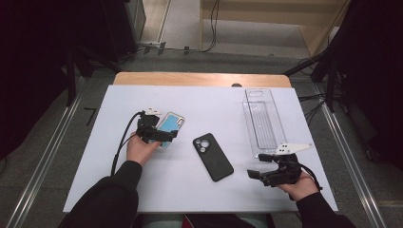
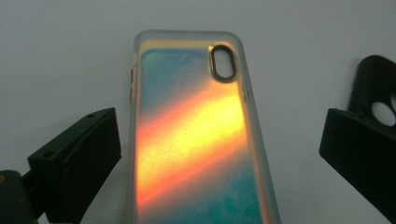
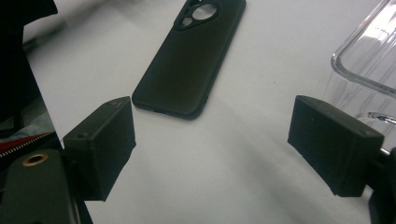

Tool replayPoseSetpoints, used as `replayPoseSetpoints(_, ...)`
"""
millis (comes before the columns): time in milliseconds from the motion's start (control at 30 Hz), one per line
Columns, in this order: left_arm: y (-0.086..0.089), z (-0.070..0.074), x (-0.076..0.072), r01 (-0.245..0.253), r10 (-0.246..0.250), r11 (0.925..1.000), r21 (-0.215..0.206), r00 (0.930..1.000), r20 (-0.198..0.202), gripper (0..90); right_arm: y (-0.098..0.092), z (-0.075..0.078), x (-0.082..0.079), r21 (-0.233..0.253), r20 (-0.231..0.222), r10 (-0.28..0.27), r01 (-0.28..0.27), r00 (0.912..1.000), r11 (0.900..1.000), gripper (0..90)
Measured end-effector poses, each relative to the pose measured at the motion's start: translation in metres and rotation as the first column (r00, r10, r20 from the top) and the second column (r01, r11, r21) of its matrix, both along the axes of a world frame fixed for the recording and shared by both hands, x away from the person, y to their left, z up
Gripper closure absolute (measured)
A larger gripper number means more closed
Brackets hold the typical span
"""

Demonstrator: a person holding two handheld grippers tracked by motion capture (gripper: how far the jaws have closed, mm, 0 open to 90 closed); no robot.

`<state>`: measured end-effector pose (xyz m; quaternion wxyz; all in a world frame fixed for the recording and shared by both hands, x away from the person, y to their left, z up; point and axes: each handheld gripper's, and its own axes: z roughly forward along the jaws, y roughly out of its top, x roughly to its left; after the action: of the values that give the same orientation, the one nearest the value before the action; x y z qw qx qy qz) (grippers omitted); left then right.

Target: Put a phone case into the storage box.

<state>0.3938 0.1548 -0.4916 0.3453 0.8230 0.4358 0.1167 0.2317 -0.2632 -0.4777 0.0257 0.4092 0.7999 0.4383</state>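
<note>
The left gripper (image 1: 159, 134) hangs right over the shiny phone case (image 1: 169, 127), the one that glows blue and orange. Its jaws are wide apart, one on each side of the case (image 2: 196, 140), and they grip nothing. That case lies flat on the white table (image 1: 119, 180), to the left of the black phone case (image 1: 213, 156).

The right gripper (image 1: 259, 175) is down to the right of the black phone case (image 3: 189, 60). Its jaws are wide open too, and there is nothing between them.

What could go wrong? The shiny case is thin and flat on the table. I think the jaws could slide over its smooth edges and just push it along, or the case could bend and pop out if they squeeze hard. If the left gripper comes down crooked, a jaw could land on top of the case and scratch it.

There is one container, a long clear plastic tray (image 1: 262, 121), far to the right of the black phone case. As far as I can see, nothing is inside it. The right gripper sits close to the tray's near end (image 3: 369, 56), so a quick move could bump it.
</note>
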Motion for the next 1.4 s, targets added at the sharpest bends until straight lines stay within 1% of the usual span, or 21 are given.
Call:
replayPoseSetpoints(67,-0.001,-0.003,0.0,0.002,-0.002,0.9999,0.013,1.0,-0.001,0.0,0.0,0.0,0.0,-0.002,-0.002,0.005,-0.005,1.0,1.0,13.2)
replayPoseSetpoints(133,-0.002,-0.006,-0.001,-0.004,0.004,0.9996,0.026,1.0,0.006,0.0,0.0,0.0,0.0,-0.003,-0.002,0.005,-0.005,1.0,1.0,13.1)
replayPoseSetpoints(233,-0.002,-0.011,-0.002,-0.007,0.007,0.9999,0.013,1.0,-0.001,0.0,0.0,0.0,0.0,-0.001,-0.003,0.001,-0.001,1.0,1.0,13.2)
replayPoseSetpoints(300,-0.004,-0.014,-0.003,0.0,0.0,0.9992,0.041,0.9998,0.018,0.0,0.0,0.0,0.0,0.0,-0.001,0.0,0.0,1.0,1.0,13.2)
replayPoseSetpoints(433,-0.006,-0.015,-0.005,-0.002,0.0,0.9978,0.066,0.9994,0.035,0.0,-0.001,0.0,0.0,0.002,-0.003,-0.001,0.001,1.0,1.0,13.2)
replayPoseSetpoints(500,-0.007,-0.017,-0.006,-0.01,0.007,0.9972,0.074,0.9988,0.049,0.0,-0.001,0.0,0.0,-0.001,-0.003,0.0,0.0,1.0,1.0,13.1)
replayPoseSetpoints(533,-0.008,-0.017,-0.007,-0.011,0.006,0.9959,0.09,0.9985,0.055,0.0,-0.001,0.0,0.0,-0.002,-0.004,0.0,0.0,1.0,1.0,13.2)
replayPoseSetpoints(667,-0.009,-0.018,-0.009,-0.021,0.015,0.996,0.087,0.9976,0.067,0.0,-0.001,0.0,0.0,0.002,0.0,-0.004,0.004,1.0,1.0,13.1)
replayPoseSetpoints(733,-0.009,-0.018,-0.011,-0.037,0.027,0.9936,0.106,0.9958,0.088,3.6,-0.001,0.0,0.0,0.007,-0.002,-0.005,0.005,1.0,1.0,13.2)
replayPoseSetpoints(767,-0.008,-0.018,-0.011,-0.041,0.031,0.9934,0.108,0.9951,0.094,5.5,-0.001,0.001,0.0,0.008,-0.001,-0.006,0.006,1.0,1.0,13.2)
replayPoseSetpoints(900,-0.009,-0.018,-0.012,-0.055,0.045,0.9923,0.111,0.9944,0.096,7.5,-0.001,0.001,-0.001,0.006,0.002,-0.002,0.002,1.0,1.0,13.1)
replayPoseSetpoints(933,-0.009,-0.018,-0.012,-0.065,0.055,0.9922,0.106,0.9939,0.096,9.0,0.0,0.001,-0.001,0.007,0.003,-0.002,0.002,1.0,1.0,13.1)
replayPoseSetpoints(1000,-0.007,-0.017,-0.014,-0.079,0.068,0.9921,0.098,0.9917,0.109,14.6,-0.001,0.001,-0.001,0.007,0.001,-0.001,0.001,1.0,1.0,13.1)
replayPoseSetpoints(1033,-0.006,-0.018,-0.014,-0.078,0.068,0.9927,0.092,0.9915,0.111,16.8,-0.001,0.001,-0.001,0.008,0.001,-0.002,0.002,1.0,1.0,13.2)
replayPoseSetpoints(1100,-0.006,-0.017,-0.014,-0.075,0.065,0.9927,0.094,0.9918,0.11,17.0,-0.001,0.001,-0.001,0.005,0.001,0.003,-0.003,1.0,1.0,13.1)
replayPoseSetpoints(1167,-0.005,-0.017,-0.013,-0.071,0.061,0.9934,0.09,0.9924,0.107,17.2,-0.001,0.002,-0.002,0.021,0.002,-0.001,0.001,1.0,1.0,13.2)
replayPoseSetpoints(1267,-0.005,-0.016,-0.012,-0.07,0.061,0.9928,0.097,0.9935,0.097,17.2,-0.001,0.003,-0.002,0.031,0.014,0.007,-0.008,0.9999,0.999,13.2)
replayPoseSetpoints(1400,-0.006,-0.014,-0.012,-0.075,0.067,0.9926,0.095,0.9939,0.087,17.3,-0.001,0.003,-0.002,0.026,0.008,0.004,-0.004,1.0,1.0,13.1)
